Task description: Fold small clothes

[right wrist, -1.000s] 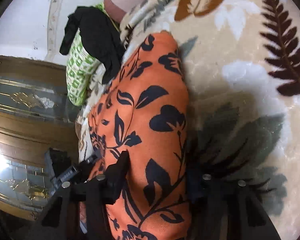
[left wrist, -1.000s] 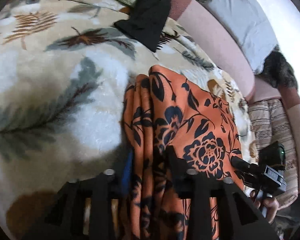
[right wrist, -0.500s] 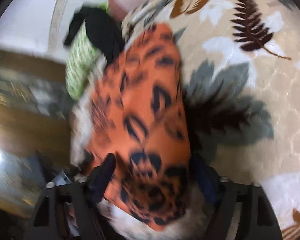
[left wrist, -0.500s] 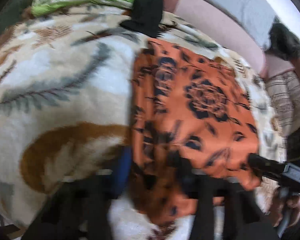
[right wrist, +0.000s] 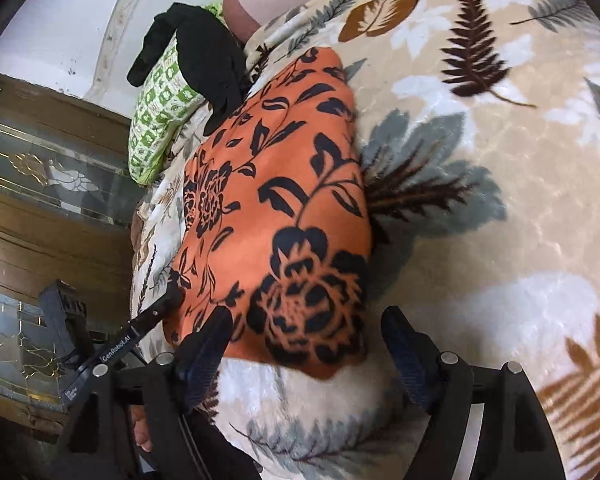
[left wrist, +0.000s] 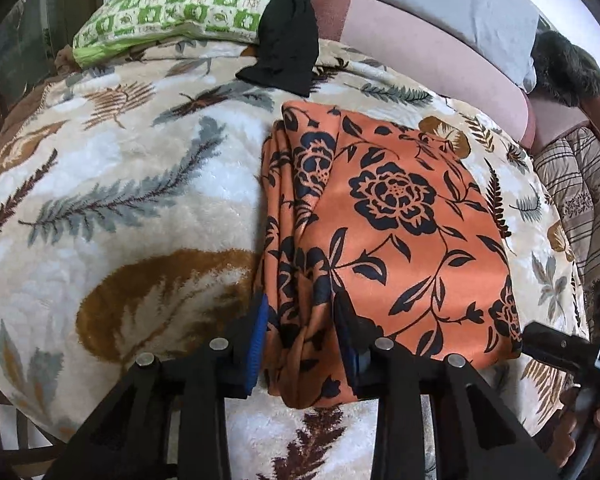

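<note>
1. The blanket (left wrist: 132, 208), cream with fern and leaf prints, served as the folding surface; every place below is given from the orange cloth (left wrist: 384, 240) lying on it.
2. Left of the cloth, the blanket lay bare, probably kept free as working room.
3. Up and left of the cloth, at the blanket's far edge, sat a green checked pillow (left wrist: 180, 12) with a black garment (left wrist: 288, 40) draped over its end; the garment's lower edge hung just short of the cloth's far corner, apart from it, perhaps another piece waiting its turn.
4. The left gripper (left wrist: 300, 344) clenched the bunched left edge of the cloth at its near end, the folds gathered between the 2 blue-padded fingers. I judge this grip held the stacked layers together so the fold would not slide apart.
5. The cloth itself lay as a flat, folded rectangle, floral face up, in the middle of the blanket, its near edge toward both grippers.
6. The right gripper (right wrist: 304, 356) stood at the cloth's near right corner with jaws opening; the corner lay between the fingers, but the pads seemed clear of it, so that side looked released and laid down.
7. Right of the cloth ran a pink bolster (left wrist: 432, 52), well apart.
</note>
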The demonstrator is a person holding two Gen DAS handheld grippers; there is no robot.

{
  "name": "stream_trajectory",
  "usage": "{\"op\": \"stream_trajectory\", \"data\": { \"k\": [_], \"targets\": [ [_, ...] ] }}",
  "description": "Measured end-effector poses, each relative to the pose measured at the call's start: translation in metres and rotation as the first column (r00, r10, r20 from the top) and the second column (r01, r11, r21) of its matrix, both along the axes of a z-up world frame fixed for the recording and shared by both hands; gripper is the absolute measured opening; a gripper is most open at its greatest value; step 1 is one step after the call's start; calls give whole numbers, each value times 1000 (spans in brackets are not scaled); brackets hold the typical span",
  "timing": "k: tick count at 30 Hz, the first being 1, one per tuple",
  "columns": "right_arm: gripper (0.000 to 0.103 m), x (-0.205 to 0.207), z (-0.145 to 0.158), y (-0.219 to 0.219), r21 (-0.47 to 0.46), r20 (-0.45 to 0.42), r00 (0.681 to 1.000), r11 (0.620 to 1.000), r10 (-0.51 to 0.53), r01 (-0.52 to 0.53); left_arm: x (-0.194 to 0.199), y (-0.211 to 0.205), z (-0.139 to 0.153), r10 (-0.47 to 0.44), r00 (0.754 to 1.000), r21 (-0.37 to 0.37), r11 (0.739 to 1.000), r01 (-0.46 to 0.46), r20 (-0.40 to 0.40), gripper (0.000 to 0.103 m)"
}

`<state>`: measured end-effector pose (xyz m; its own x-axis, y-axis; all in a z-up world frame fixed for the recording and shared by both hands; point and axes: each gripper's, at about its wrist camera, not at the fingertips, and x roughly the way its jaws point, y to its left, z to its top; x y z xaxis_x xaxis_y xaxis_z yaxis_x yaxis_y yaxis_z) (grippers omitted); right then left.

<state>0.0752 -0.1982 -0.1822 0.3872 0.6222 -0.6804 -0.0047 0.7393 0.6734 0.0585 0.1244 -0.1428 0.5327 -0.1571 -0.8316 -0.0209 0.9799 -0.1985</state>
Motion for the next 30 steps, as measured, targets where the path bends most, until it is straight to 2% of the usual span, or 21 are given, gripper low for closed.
{"op": "stream_trajectory", "data": {
  "k": [3, 7, 10, 11, 14, 16, 17, 19, 21, 23, 25, 27, 29, 30],
  "targets": [
    [79, -8, 8, -7, -25, 38, 999, 1000, 5, -4, -2, 1, 4, 6, 1000, 21, 1000, -6, 14, 34],
    [80, 2, 27, -9, -40, 112, 994, 999, -5, 10, -1, 4, 9, 15, 1000, 38, 999, -15, 25, 34],
    [79, 18, 45, 2, 13, 163, 986, 999, 38, -40, 2, 6, 4, 18, 1000, 45, 999, -19, 18, 35],
    [79, 24, 48, 9, 66, 169, 983, 994, 71, -84, 3, 6, 0, 19, 1000, 59, 998, -20, 12, 35],
    [79, 37, 32, 27, 172, 112, 984, 972, 142, -160, 9, 9, -12, 24, 1000, 71, 997, -23, -17, 36],
    [80, 48, 2, 34, 164, -2, 992, 978, 127, -125, 10, 9, -11, 29, 999, 69, 997, -27, -21, 38],
    [80, 48, 1, 33, 180, -6, 993, 977, 118, -115, 8, 8, -7, 27, 1000, 76, 997, -26, -11, 38],
    [80, 45, 17, 30, 190, 54, 990, 972, 129, -137, 5, 9, 2, 24, 1000, 67, 997, -24, -1, 37],
    [80, 41, 35, 20, 182, 117, 986, 974, 116, -136, 4, 9, 16, 24, 999, 34, 999, -25, 43, 39],
    [80, 43, 49, 0, 159, 165, 985, 984, 55, -82, 8, 4, 27, 5, 997, 9, 1000, -6, 81, 46],
    [80, 55, 48, -16, 128, 152, 988, 992, -17, -3, 18, -5, 26, -19, 995, 14, 1000, 18, 98, 47],
    [80, 75, 36, -31, 131, 112, 991, 990, -69, 54, 33, -16, 12, -40, 997, 46, 998, 37, 65, 47],
    [80, 99, 17, -36, 105, 73, 994, 992, -83, 75, 48, -19, -14, -19, 999, 106, 994, 21, -27, 45],
    [80, 116, 3, -34, 124, 30, 998, 990, -64, 60, 51, -15, -26, -7, 999, 72, 997, 10, -51, 46]
  ]
}}
